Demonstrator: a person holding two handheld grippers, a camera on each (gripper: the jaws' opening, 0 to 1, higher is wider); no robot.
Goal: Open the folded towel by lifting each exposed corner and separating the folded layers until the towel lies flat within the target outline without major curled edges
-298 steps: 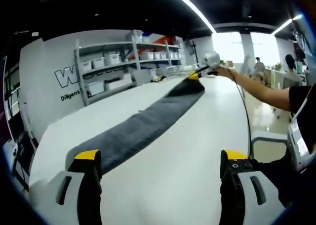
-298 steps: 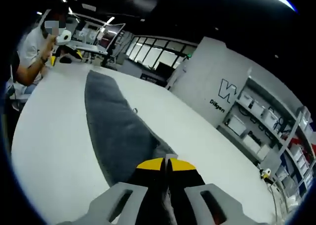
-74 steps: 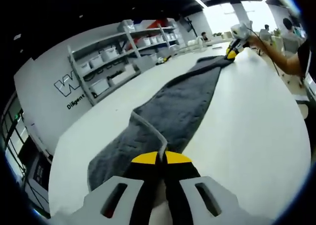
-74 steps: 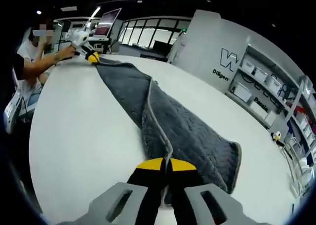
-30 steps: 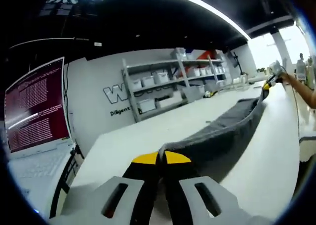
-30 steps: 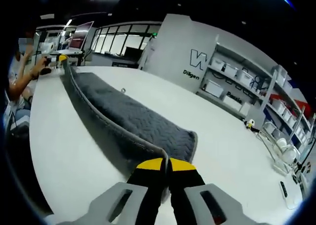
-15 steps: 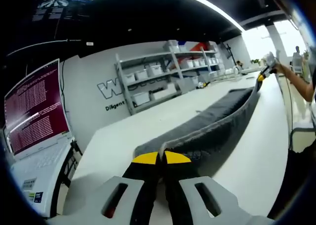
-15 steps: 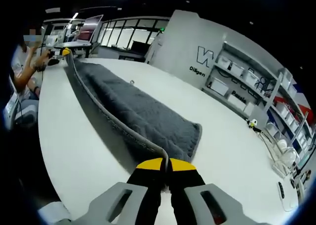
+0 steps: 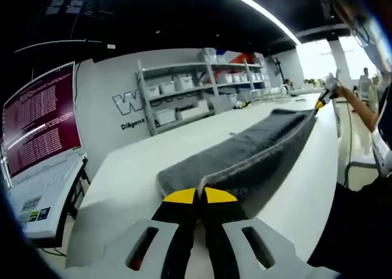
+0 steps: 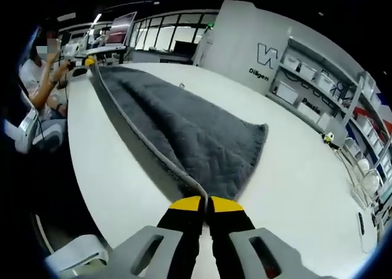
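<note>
Left gripper (image 9: 196, 195): jaws closed on a near corner of the grey towel (image 9: 245, 153), hem raised above the white table (image 9: 122, 187). Right gripper (image 10: 205, 203): jaws likewise pinched tight on the opposite corner of the same long edge. Towel (image 10: 184, 132) stretched lengthwise along the table, near edge lifted, far side resting on the surface. Shelving (image 9: 196, 89) with bins stood behind; an open laptop (image 9: 37, 150) sat off the table's end.

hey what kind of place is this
Probably a lab or workshop office: wall shelving stacked with storage bins, an open laptop beside the long white table, and big wall lettering.
</note>
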